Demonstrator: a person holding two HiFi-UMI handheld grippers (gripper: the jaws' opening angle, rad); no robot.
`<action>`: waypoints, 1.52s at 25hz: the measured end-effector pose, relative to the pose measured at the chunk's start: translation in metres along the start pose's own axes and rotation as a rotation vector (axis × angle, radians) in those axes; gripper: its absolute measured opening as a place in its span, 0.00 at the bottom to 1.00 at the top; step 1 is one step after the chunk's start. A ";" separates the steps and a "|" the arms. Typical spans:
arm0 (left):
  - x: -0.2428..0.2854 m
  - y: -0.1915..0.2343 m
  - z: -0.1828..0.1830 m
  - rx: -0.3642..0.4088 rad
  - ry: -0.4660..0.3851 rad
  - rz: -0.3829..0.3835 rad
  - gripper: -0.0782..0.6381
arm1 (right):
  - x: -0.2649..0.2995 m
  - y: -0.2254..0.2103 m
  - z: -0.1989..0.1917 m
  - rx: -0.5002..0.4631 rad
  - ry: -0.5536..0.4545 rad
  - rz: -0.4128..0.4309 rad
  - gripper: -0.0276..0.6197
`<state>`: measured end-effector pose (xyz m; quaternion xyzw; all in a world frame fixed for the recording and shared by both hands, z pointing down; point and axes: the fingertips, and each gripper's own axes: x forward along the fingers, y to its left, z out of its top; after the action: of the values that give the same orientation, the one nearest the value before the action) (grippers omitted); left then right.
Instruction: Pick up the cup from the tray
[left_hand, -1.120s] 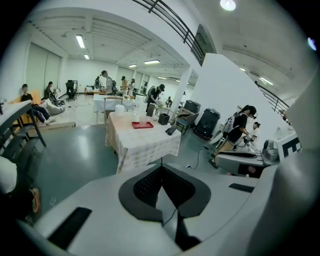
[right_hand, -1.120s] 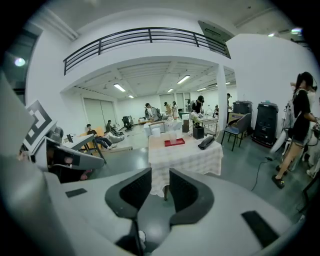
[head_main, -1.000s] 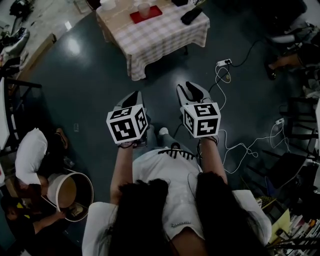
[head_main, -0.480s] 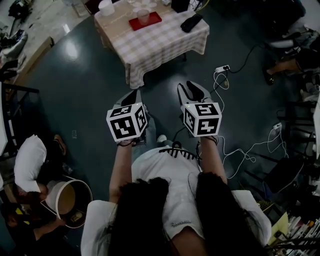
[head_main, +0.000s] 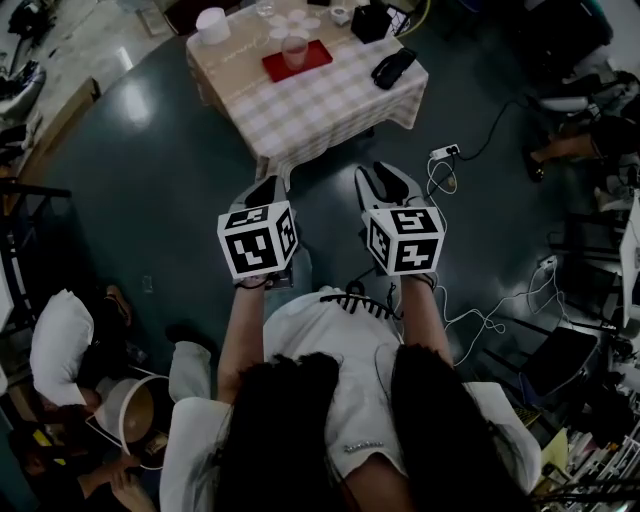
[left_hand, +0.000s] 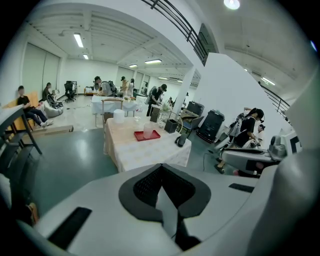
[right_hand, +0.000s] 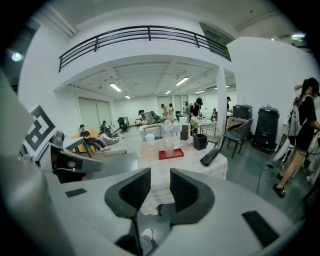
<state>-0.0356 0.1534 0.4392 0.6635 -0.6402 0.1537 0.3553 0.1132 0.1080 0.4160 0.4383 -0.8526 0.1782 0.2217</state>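
Red tray; pale checked tablecloth; dark teal floor

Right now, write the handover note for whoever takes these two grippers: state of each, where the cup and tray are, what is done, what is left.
Left gripper: fingers together, nothing held.
Right gripper: fingers apart, nothing between them.
Both are held out in front of the person, over the floor, short of the table.
The cup stands upright on the red tray, which lies on the checked tablecloth toward the table's far side.
Done: nothing yet; the cup is untouched.
Left: walk up to the table, bring a gripper to the cup, close on it and lift it off the tray. The right one, already open, looks the likelier choice.
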 end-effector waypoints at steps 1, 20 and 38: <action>0.004 0.004 0.006 0.004 0.003 -0.002 0.12 | 0.006 0.001 0.005 0.001 0.002 -0.002 0.20; 0.077 0.067 0.104 0.051 0.032 -0.071 0.12 | 0.115 0.015 0.074 0.018 0.008 -0.038 0.29; 0.156 0.110 0.168 0.015 0.057 -0.002 0.12 | 0.235 -0.007 0.116 -0.033 0.066 0.059 0.47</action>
<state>-0.1624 -0.0661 0.4548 0.6622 -0.6281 0.1770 0.3684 -0.0289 -0.1108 0.4450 0.4034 -0.8602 0.1849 0.2515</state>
